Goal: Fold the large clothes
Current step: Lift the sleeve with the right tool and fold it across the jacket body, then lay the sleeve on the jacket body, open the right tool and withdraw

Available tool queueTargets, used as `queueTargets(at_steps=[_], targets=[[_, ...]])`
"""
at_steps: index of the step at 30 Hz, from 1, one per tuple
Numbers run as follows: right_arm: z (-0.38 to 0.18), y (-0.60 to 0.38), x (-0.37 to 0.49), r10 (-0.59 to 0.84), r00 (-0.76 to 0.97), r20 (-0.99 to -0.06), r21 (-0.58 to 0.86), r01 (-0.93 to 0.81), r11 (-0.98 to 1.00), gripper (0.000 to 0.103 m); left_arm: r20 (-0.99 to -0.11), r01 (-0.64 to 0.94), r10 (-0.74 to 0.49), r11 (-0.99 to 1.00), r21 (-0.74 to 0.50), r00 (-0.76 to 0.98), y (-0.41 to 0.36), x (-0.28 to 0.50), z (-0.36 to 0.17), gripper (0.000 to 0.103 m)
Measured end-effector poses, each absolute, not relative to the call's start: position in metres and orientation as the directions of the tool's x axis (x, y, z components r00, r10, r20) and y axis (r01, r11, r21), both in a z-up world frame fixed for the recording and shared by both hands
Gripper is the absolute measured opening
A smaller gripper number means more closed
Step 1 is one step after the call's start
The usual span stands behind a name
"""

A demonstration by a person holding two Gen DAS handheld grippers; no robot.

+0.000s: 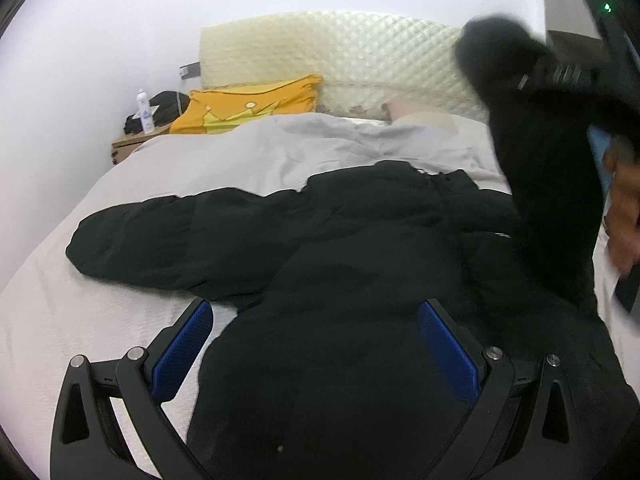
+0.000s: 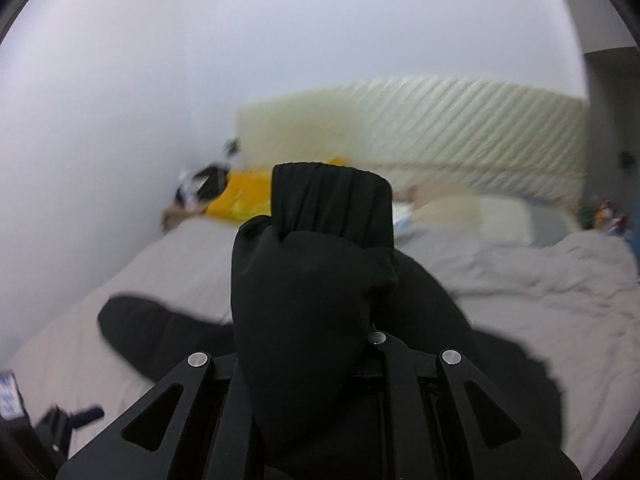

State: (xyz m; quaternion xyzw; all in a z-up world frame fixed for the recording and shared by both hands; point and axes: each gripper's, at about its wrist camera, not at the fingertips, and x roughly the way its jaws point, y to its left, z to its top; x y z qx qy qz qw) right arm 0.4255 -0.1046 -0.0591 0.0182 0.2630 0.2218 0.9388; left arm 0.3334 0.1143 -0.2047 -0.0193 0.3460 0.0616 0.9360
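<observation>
The left tool (image 1: 316, 344) has a matte black frame of two triangular cut-out link arms on each side, joined by round silver screws. Its fingers (image 1: 448, 350) carry ribbed, bright blue pads. The right tool (image 2: 320, 360) shows the same black links and silver screws.

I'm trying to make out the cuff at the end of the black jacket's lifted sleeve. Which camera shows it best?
The right wrist view: the ribbed cuff stands sharp and central, with the sleeve bunched in the right gripper. In the left wrist view the same cuff is a blurred dark shape near the upper right, above the jacket spread on the bed.
</observation>
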Motion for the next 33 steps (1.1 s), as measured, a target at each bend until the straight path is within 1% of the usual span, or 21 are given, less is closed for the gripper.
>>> queueTargets(at_steps=[4,8,10,13,15,23,24,25,26,29,33], targets=[[-0.111,-0.055,0.428,0.461,0.681,-0.569,0.169,-0.452,0.876,0.010,-0.660,-0.153,0.103,0.988,-0.019,0.744,0.133,0.336,-0.210,0.102],[-0.169,-0.031,0.434,0.463,0.599,-0.653,0.198,-0.455,0.868,0.011,-0.667,-0.167,0.104,0.985,-0.031,0.738,0.145,0.336,-0.214,0.102],[-0.189,-0.031,0.433,0.460,0.576,-0.676,0.202,-0.455,0.867,0.011,-0.670,-0.171,0.105,0.985,-0.033,0.735,0.148,0.337,-0.216,0.102],[-0.201,-0.031,0.432,0.460,0.558,-0.690,0.209,-0.455,0.866,0.011,-0.676,-0.173,0.100,0.984,-0.041,0.730,0.149,0.341,-0.217,0.102],[-0.200,-0.029,0.426,0.466,0.555,-0.689,0.216,-0.456,0.863,0.012,-0.674,-0.169,0.098,0.985,-0.040,0.732,0.147,0.341,-0.216,0.102],[-0.171,-0.045,0.408,0.513,0.538,-0.669,0.252,-0.485,0.838,0.030,-0.671,-0.152,0.085,0.987,-0.042,0.736,0.135,0.337,-0.213,0.102],[-0.168,-0.049,0.405,0.514,0.538,-0.668,0.256,-0.483,0.838,0.037,-0.669,-0.149,0.081,0.988,-0.046,0.739,0.134,0.336,-0.213,0.102],[-0.163,-0.054,0.403,0.511,0.542,-0.667,0.260,-0.474,0.841,0.048,-0.667,-0.146,0.076,0.988,-0.050,0.741,0.132,0.335,-0.212,0.102],[-0.158,-0.061,0.399,0.524,0.544,-0.656,0.276,-0.472,0.837,0.050,-0.666,-0.144,0.071,0.988,-0.054,0.743,0.132,0.334,-0.212,0.102],[-0.144,-0.078,0.389,0.546,0.546,-0.635,0.295,-0.482,0.825,0.050,-0.661,-0.122,0.050,0.991,-0.062,0.749,0.123,0.331,-0.211,0.102],[-0.125,-0.120,0.373,0.497,0.612,-0.615,0.239,-0.455,0.857,0.050,-0.652,-0.097,0.033,0.993,-0.062,0.758,0.111,0.328,-0.209,0.102]])
